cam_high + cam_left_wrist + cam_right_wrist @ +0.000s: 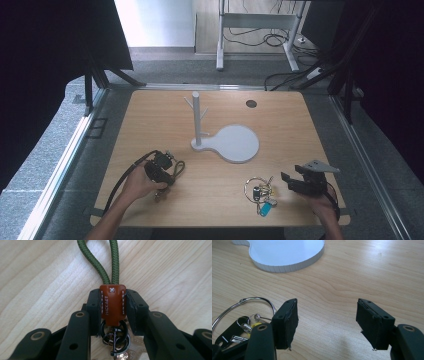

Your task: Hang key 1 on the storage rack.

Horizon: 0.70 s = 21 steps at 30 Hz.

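At the near left of the bench, your left tool is clamped on the brown leather tab of a keychain, one pad on each side of it. The green cord loop runs out ahead of the jaws and lies flat on the wood, and the metal rings hang back between the tool's arms. In the high view the keychain is just in front of your left hand, low over the bench; whether it has lifted clear I cannot tell.

So the grasp looks made, and the step in hand is the pick-up. The likely goal is the white peg stand at mid-bench, well apart from you. Next you would need to lift, carry forward and right, and turn the tool so the loop opens toward a peg. The loop is limp, so it may sag shut; approach the peg tip slowly.

Your right tool is spread wide and holds nothing, hovering just beside the second key bunch at the near right. Keep it clear of the stand's flat base.
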Each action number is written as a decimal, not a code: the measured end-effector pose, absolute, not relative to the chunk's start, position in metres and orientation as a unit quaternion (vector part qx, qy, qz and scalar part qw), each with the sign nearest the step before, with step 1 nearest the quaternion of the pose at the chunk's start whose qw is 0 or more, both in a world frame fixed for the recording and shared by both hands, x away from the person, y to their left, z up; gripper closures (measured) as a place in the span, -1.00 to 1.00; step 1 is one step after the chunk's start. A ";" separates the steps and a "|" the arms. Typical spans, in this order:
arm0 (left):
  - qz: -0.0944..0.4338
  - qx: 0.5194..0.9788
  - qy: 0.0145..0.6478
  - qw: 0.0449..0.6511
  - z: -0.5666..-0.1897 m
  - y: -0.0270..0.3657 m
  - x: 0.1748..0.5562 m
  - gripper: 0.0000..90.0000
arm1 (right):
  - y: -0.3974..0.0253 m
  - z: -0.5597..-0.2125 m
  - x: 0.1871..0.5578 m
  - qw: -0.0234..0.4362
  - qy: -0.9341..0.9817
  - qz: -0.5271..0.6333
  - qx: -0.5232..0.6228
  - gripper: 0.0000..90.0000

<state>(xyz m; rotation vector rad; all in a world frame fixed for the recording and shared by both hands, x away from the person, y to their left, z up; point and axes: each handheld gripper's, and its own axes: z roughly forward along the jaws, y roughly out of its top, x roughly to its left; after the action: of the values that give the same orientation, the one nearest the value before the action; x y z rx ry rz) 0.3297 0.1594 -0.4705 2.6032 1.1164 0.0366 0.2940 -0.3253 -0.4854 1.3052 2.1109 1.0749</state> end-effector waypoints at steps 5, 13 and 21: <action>0.015 0.902 0.386 0.193 -0.452 0.167 0.327 0.50 | -0.326 -0.485 0.294 0.218 0.761 0.388 0.472 -0.24; -0.002 0.902 0.368 0.224 -0.444 0.169 0.322 0.50 | -0.323 -0.487 0.294 0.217 0.762 0.387 0.472 -0.24; -0.032 0.897 0.347 0.273 -0.424 0.175 0.321 0.50 | -0.325 -0.485 0.294 0.220 0.759 0.388 0.474 -0.24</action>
<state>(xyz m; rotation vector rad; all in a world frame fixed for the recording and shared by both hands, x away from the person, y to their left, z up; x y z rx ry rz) 0.3214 0.1746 -0.4239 2.4131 0.9328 -0.0871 0.2939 -0.3254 -0.4852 1.3120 2.0997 1.0726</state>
